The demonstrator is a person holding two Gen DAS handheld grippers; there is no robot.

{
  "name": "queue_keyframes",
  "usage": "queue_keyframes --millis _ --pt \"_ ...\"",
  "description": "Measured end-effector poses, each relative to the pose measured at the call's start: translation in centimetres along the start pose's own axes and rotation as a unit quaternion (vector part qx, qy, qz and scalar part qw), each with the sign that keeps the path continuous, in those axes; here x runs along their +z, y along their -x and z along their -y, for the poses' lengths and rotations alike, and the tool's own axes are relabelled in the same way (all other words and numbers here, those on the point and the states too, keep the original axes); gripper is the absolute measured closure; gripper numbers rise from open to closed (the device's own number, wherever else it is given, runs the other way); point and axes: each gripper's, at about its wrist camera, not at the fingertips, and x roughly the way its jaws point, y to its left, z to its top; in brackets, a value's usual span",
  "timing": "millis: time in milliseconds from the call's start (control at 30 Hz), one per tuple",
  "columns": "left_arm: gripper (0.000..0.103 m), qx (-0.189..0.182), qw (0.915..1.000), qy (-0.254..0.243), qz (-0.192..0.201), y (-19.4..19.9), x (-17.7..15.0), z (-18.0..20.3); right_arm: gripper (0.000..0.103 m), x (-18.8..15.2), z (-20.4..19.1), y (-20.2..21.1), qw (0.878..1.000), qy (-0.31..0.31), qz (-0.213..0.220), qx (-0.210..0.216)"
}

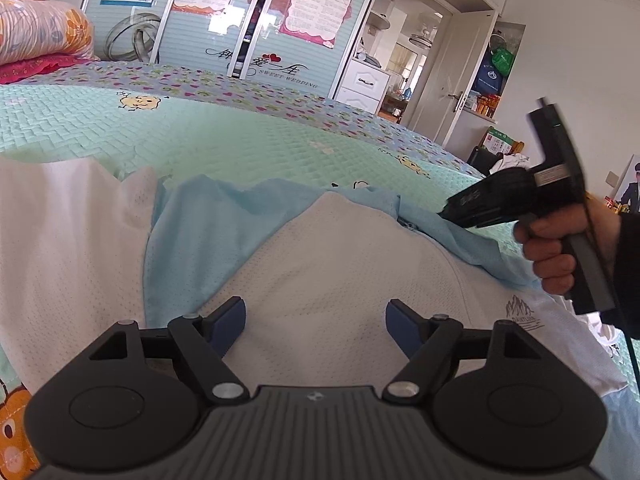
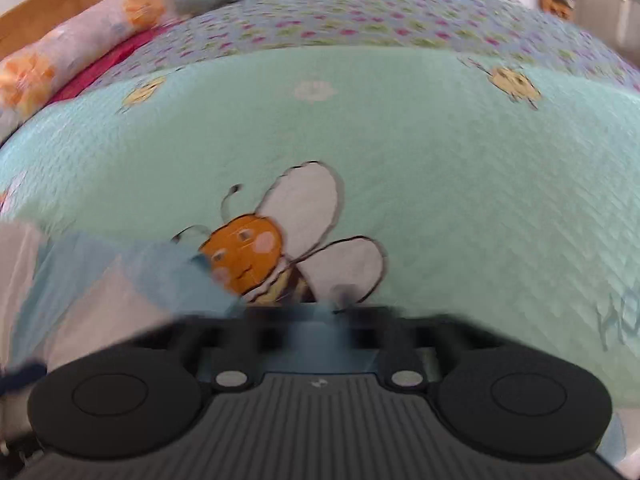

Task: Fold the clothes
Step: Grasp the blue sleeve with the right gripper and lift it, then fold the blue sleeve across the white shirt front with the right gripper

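Left wrist view has the white-and-light-blue mesh shirt spread on the bed, right under the left gripper, whose jaws stand wide open above the white panel with nothing between them. My guess is it's parked there ready to pin the body while the other side does the fold.

Over on the right, the right gripper is held in a hand with its tip down at the blue edge of the shirt. Its jaws are closed, and it looks like it's pinching that blue fabric (can't fully confirm, the right wrist view is blurred and its fingers are a dark smear at).

Around it: a bee print on the quilt just past the shirt, rolled floral bedding at the head end, a wardrobe behind. Nothing sits on the quilt beyond the shirt, so the fold path looks free. Only snag I'd expect is the crumpled blue sleeve bunching up.
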Motion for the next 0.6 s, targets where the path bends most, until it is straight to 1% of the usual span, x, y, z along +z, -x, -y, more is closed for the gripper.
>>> queue_keyframes --millis 33,67,100,167,200,233,267,333,400,467,500,567,600 --pt "0.023 0.000 1.0000 0.000 0.000 0.0 0.0 0.0 0.102 -0.2 -0.3 1.6 0.999 0.005 0.033 0.002" --pt "0.023 0.000 1.0000 0.001 0.000 0.0 0.0 0.0 0.102 -0.8 -0.5 4.0 0.997 0.004 0.069 0.031" --pt "0.023 0.000 1.0000 0.001 0.000 0.0 0.0 0.0 0.102 -1.3 -0.6 6.5 0.993 0.000 0.096 0.072" --pt "0.023 0.000 1.0000 0.000 -0.001 0.0 0.0 0.1 0.101 -2.4 -1.2 10.2 0.986 0.019 0.111 0.127" --pt "0.022 0.000 1.0000 -0.001 -0.001 0.1 0.0 0.1 0.100 -3.0 -1.3 11.2 0.985 0.023 0.111 0.128" --pt "0.022 0.001 1.0000 -0.001 -0.002 0.1 0.0 0.1 0.089 -3.5 -1.4 11.9 0.986 0.026 0.110 0.123" --pt "0.022 0.001 1.0000 -0.002 -0.002 0.1 0.0 0.1 0.059 -3.8 -1.1 12.0 0.988 0.018 0.109 0.108" --pt "0.022 0.001 1.0000 -0.002 -0.002 0.1 -0.1 0.2 0.029 -3.5 0.3 10.6 0.991 -0.015 0.118 0.061" --pt "0.022 0.001 1.0000 -0.001 -0.001 0.2 -0.1 0.1 0.029 -2.4 2.5 8.0 0.991 -0.076 0.101 0.044" --pt "0.022 -0.001 1.0000 0.000 -0.001 0.2 -0.1 0.1 0.029 -1.1 4.5 4.6 0.986 -0.143 0.052 0.075" --pt "0.022 -0.001 1.0000 0.001 -0.001 0.2 -0.1 0.0 0.030 -0.6 4.9 2.8 0.984 -0.155 0.029 0.078" --pt "0.022 -0.003 1.0000 0.002 0.000 0.3 -0.1 0.0 0.031 0.5 4.8 0.2 0.988 -0.151 0.010 0.041" --pt "0.022 -0.004 1.0000 0.004 0.000 0.3 -0.1 -0.1 0.034 1.0 4.7 -1.0 0.988 -0.148 -0.002 0.036"
